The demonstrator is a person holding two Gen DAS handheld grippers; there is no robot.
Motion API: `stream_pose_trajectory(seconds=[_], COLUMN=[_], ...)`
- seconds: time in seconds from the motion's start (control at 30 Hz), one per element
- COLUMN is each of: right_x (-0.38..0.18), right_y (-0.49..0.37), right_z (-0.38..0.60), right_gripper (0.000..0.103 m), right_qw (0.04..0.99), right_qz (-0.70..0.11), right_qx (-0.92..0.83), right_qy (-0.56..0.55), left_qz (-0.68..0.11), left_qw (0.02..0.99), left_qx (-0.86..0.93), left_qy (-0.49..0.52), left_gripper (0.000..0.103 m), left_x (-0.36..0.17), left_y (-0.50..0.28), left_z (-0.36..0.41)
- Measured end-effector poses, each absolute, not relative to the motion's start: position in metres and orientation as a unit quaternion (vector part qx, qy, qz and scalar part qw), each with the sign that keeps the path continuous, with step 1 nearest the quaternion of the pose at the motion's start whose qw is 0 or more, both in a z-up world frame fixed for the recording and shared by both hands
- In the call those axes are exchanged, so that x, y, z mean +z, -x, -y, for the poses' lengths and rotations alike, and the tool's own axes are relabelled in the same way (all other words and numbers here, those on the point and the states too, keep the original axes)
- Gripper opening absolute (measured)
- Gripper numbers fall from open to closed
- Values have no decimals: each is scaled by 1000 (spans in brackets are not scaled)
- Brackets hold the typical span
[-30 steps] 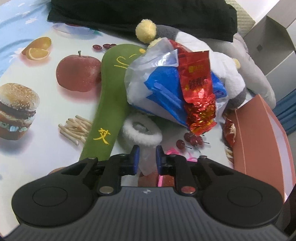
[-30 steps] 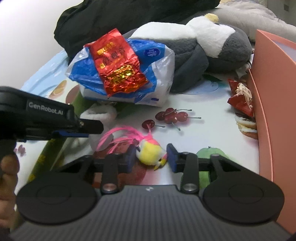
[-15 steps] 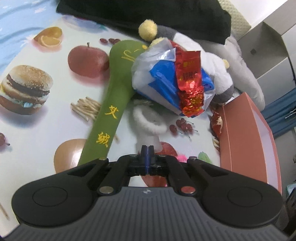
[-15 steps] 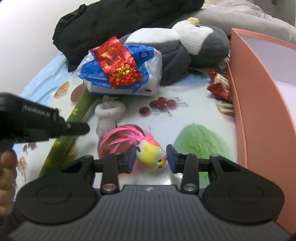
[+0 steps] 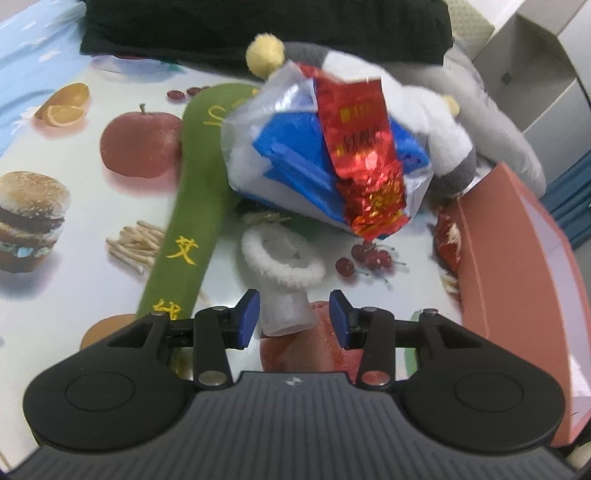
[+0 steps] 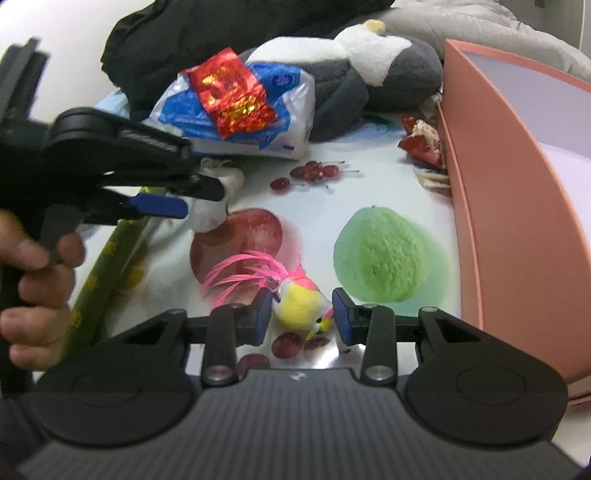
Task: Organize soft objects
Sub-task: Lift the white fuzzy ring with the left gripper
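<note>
Left gripper (image 5: 293,314) just opening, straddling without pinching the white fluffy-rimmed sock (image 5: 282,271) lying beside the green pillow (image 5: 192,206); right gripper (image 6: 300,314) clamping the yellow bird toy (image 6: 301,304), pink feathers trailing, bare tablecloth (image 6: 369,192) ahead, pink box (image 6: 517,206) walling the right edge.

A home: food-print tablecloth (image 5: 66,229), plush penguin (image 6: 369,66), heaped clothes (image 5: 258,29).
</note>
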State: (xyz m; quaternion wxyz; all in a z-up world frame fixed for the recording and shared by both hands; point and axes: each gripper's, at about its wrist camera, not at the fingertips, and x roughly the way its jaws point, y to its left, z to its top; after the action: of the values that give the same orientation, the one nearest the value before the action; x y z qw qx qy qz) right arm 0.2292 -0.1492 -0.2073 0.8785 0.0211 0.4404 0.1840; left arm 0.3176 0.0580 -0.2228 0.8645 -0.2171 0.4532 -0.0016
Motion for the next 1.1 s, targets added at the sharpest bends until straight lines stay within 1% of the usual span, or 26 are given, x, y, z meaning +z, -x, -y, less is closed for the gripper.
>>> stream_pose_trajectory(seconds=[0.13, 0.27, 0.43, 0.57, 0.73, 0.83, 1.1], right_x=[-215, -215, -211, -202, -193, -191, -189], right_y=[-228, -230, -234, -233, -224, -216, -189], right_z=[147, 145, 148, 152, 156, 157, 167], right_gripper=[39, 39, 39, 39, 39, 39, 40], right_qw=[877, 879, 880, 883, 886, 886, 882], right_qz=[-445, -441, -440, -436, -430, -433, -442], right_qx=[179, 183, 175, 171, 169, 165, 161], right_qy=[-17, -12, -18, -26, -29, -24, -36], left_qz=[-454, -458, -459, -464, -469, -483, -527], left_qw=[872, 876, 875, 868, 860, 849, 801], left_qx=[7, 9, -1, -11, -12, -19, -34], left_qy=[180, 155, 155, 178, 201, 211, 283], left_gripper=[47, 35, 24, 22, 22, 22, 22], left_x=[-229, -228, -218, -209, -206, -208, -220], left_y=[-322, -325, -320, -308, -284, -266, -220], left_z=[-48, -42, -45, -49, -55, -53, -53])
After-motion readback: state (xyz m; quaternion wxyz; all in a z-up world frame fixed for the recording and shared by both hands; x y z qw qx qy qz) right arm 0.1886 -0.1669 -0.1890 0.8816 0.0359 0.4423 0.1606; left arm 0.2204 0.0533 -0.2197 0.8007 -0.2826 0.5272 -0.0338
